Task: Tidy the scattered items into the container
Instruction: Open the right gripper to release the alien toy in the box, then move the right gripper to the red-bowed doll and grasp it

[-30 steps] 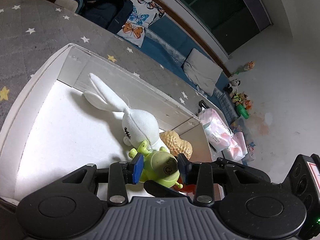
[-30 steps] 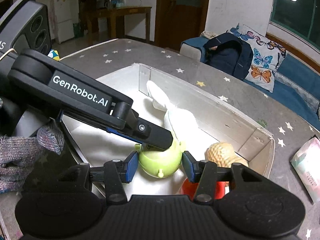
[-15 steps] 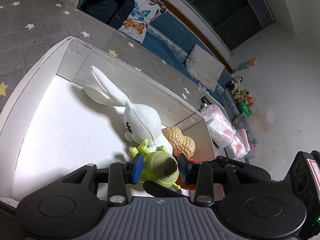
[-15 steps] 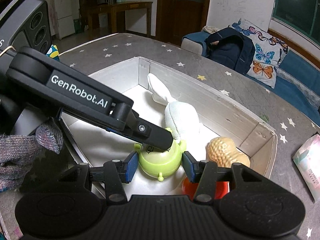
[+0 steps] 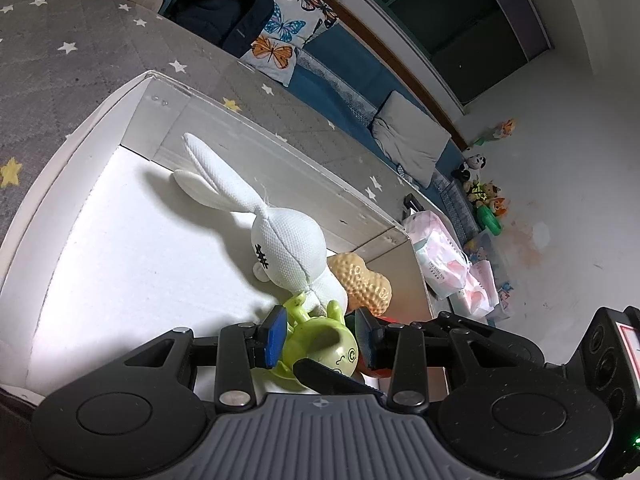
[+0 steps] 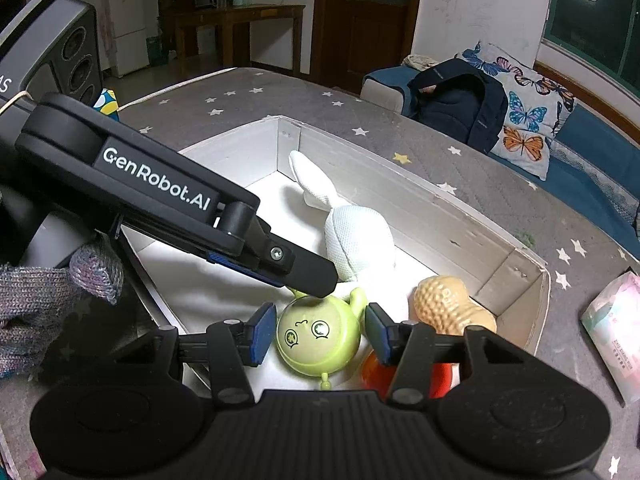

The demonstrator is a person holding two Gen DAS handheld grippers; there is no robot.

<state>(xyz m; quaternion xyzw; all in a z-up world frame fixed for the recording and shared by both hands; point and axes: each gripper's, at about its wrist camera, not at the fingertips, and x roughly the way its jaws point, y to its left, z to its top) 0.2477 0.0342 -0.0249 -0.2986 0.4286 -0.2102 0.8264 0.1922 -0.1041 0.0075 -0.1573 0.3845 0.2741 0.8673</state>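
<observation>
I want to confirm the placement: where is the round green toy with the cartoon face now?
The round green plastic toy lies inside the white cardboard box, between the white plush rabbit and the right tool.

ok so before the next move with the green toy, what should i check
1. green toy inside the white box: ok
2. left gripper grip on the toy: cannot tell, its pads sit very close to both sides
3. right gripper grip on the toy: cannot tell, same close flanking
4. grippers apart from each other: not ok, both crowd the one toy
5. bare box floor beside the white rabbit: ok
</observation>
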